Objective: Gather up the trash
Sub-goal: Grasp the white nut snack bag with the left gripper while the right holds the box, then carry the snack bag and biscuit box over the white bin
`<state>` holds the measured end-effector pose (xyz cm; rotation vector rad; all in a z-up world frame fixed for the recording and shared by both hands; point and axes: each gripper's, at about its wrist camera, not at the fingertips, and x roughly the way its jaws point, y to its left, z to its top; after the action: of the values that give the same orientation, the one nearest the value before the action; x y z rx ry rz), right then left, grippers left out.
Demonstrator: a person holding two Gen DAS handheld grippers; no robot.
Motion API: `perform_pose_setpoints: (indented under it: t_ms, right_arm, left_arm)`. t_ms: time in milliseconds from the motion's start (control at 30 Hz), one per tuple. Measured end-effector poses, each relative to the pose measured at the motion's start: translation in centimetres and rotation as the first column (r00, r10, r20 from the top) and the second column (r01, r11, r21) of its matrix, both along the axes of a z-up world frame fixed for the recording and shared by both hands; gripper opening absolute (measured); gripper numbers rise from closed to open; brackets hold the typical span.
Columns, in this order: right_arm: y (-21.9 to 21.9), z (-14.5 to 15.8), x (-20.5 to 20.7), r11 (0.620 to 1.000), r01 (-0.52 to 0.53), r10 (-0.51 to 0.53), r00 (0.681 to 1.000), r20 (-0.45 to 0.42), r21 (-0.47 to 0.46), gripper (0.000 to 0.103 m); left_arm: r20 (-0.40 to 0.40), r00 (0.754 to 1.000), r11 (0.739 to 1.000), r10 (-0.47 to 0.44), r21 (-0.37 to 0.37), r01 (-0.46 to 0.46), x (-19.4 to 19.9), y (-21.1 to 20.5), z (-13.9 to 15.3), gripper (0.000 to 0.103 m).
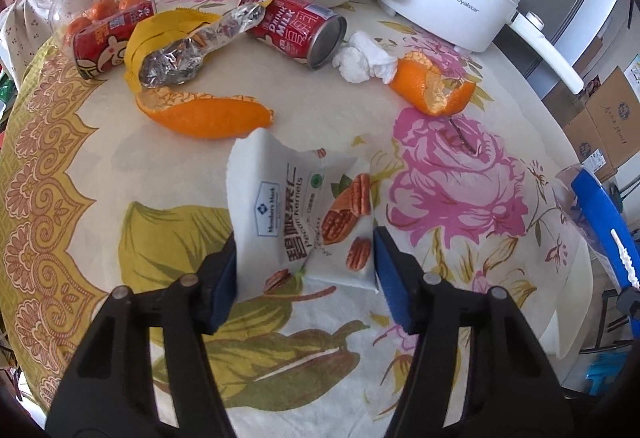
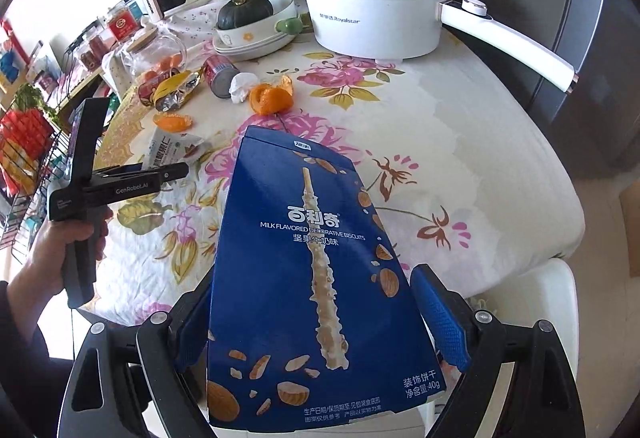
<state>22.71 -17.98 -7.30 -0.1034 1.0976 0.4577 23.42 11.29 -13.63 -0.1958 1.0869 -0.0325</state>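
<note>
The pecan packet (image 1: 304,222) is lying on the bench (image 1: 160,166) right between the left claw (image 1: 305,270)'s blue pads, its long axis running away from the claw toward the orange peel (image 1: 208,114). The pads are sitting against its two edges, though whether they are already pinching is hard to say. That claw is tilting steeply downward. The right claw (image 2: 320,330) (off to the side) is spread wide, clamping the blue biscuit box (image 2: 316,278) above the bench.
</note>
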Motion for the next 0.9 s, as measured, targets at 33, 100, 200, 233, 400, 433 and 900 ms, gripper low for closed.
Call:
perform_pose_setpoints:
  t_ms: [33,100,200,233,400,433,900]
  right_arm:
    - [-0.1,0.1,-0.1,1.0,0.003,-0.003,1.0,0.004,0.0,0.092]
    - [-0.4,0.4,-0.4,1.0,0.011,-0.011,1.0,0.011,0.003,0.092]
    - [-1.2,0.8,-0.7,1.0,0.03,-0.031,0.999,0.019,0.009,0.092]
    - [-1.4,0.9,-0.8,0.999,0.037,-0.037,0.999,0.022,0.011,0.092]
    - [-2.8,1.5,-1.3,0.997,0.072,-0.072,0.997,0.035,0.015,0.092]
    - [-3.2,1.6,-1.4,0.997,0.08,-0.08,0.996,0.036,0.016,0.092]
    - [-8.5,2.2,-2.6,0.985,0.171,-0.171,0.984,0.046,0.005,0.092]
  left_arm:
    - [0.004,1.0,1.0,-0.002,-0.01,0.002,-0.2,0.1,0.2,0.063]
    - [0.014,1.0,1.0,-0.014,-0.028,0.015,-0.6,0.1,0.6,0.063]
    - [0.027,0.999,0.999,-0.042,-0.027,0.043,-1.3,-0.4,1.3,0.063]
    - [0.031,0.998,0.998,-0.051,-0.028,0.052,-1.5,-0.6,1.5,0.063]
    - [0.057,0.993,0.994,-0.107,-0.029,0.108,-2.6,-2.3,2.8,0.063]
    - [0.061,0.991,0.992,-0.12,-0.025,0.121,-2.8,-2.8,3.1,0.063]
    - [0.093,0.962,0.965,-0.257,-0.022,0.26,-4.0,-10.2,4.8,0.063]
